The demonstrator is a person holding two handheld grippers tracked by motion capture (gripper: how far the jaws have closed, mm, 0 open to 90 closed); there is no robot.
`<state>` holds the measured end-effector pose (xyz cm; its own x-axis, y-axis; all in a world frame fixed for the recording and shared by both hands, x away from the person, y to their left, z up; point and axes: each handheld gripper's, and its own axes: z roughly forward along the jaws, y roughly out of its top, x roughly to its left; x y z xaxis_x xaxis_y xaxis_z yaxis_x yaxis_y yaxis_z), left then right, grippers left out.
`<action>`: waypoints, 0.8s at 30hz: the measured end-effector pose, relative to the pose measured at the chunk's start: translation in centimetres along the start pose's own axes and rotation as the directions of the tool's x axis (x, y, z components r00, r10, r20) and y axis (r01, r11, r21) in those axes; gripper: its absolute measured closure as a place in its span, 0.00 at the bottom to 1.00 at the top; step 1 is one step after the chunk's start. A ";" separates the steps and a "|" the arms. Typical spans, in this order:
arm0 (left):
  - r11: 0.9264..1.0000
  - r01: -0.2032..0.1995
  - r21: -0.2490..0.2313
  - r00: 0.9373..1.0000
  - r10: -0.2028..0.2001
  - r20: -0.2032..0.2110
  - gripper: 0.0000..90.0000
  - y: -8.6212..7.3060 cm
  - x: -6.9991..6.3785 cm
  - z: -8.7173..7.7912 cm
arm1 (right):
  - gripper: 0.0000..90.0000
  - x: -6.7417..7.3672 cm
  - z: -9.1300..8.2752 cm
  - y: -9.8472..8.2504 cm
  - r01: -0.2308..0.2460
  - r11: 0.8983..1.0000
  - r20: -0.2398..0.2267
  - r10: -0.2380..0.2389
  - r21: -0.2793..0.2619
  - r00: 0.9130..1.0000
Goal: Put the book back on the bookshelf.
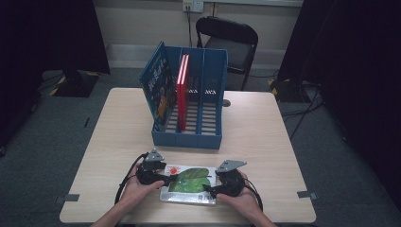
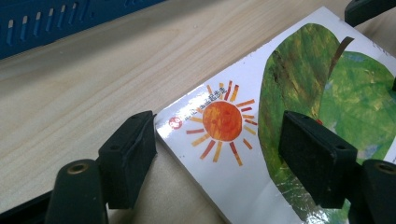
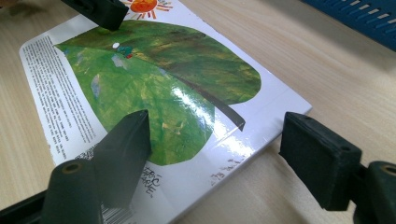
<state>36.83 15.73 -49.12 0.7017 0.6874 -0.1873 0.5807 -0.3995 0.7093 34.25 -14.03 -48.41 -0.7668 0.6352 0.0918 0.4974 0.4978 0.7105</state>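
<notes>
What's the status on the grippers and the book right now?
Left gripper and right gripper: jaws open, at opposite ends of picture book. Book flat on table. Blue file rack stands beyond.

Two bare forearms come in from the bottom edge, no sleeves showing. Each hand carries a black gripper: the left gripper [image 1: 163, 178] and the right gripper [image 1: 208, 191], both chunky and matte. A grey three-cornered plate sits on top of each. A black cable loops out from each body and curls back past the wrist. Up close, the jaws are thick black rubbery blocks, square-cut, with small dimples in the edges. A round brass-ringed screw hole shows on the arm behind each one.
</notes>
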 end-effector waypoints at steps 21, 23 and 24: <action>0.975 0.220 -0.022 0.968 -0.215 0.132 0.37 0.0 1.6 -0.6 | 0.20 0.8 -0.2 0.0 0.027 0.999 0.000 -0.027 0.026 1.000; 0.975 0.222 -0.021 0.967 -0.217 0.135 0.38 0.1 1.6 -0.6 | 0.19 1.0 -0.3 0.0 0.024 0.999 -0.005 -0.024 0.042 1.000; 0.974 0.225 -0.022 0.966 -0.220 0.135 0.38 0.1 1.6 -0.6 | 0.19 1.1 -0.4 -0.1 0.025 0.999 -0.007 -0.025 0.046 1.000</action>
<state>37.75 17.15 -48.96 0.6057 0.6701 -0.4290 0.7144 -0.2207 0.6640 33.16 -13.60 -48.09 -0.7819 0.6185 0.0786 0.4958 0.5404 0.6799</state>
